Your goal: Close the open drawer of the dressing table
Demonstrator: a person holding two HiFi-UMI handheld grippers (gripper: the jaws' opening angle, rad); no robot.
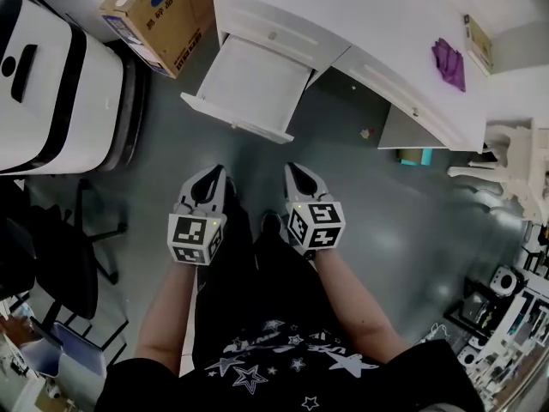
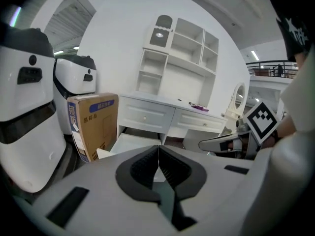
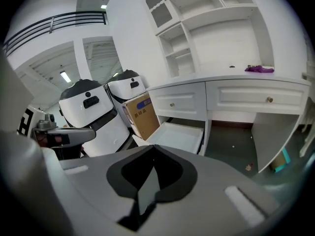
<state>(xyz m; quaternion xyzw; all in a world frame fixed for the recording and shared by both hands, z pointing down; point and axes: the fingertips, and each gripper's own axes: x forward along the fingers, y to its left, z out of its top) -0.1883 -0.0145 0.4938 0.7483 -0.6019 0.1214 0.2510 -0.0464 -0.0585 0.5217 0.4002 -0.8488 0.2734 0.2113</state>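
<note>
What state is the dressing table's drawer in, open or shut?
Open. The drawer stands pulled far out from the front of the dressing table, its bare white inside showing from above.

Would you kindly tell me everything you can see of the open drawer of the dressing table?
The open drawer is white, seemingly painted wood, a shallow rectangular tray with low walls and a front panel. It is pulled far out of the dressing table, below a closed drawer, and its inside looks empty. A cardboard box stands close beside it. The left gripper and right gripper are apart from it.
</note>
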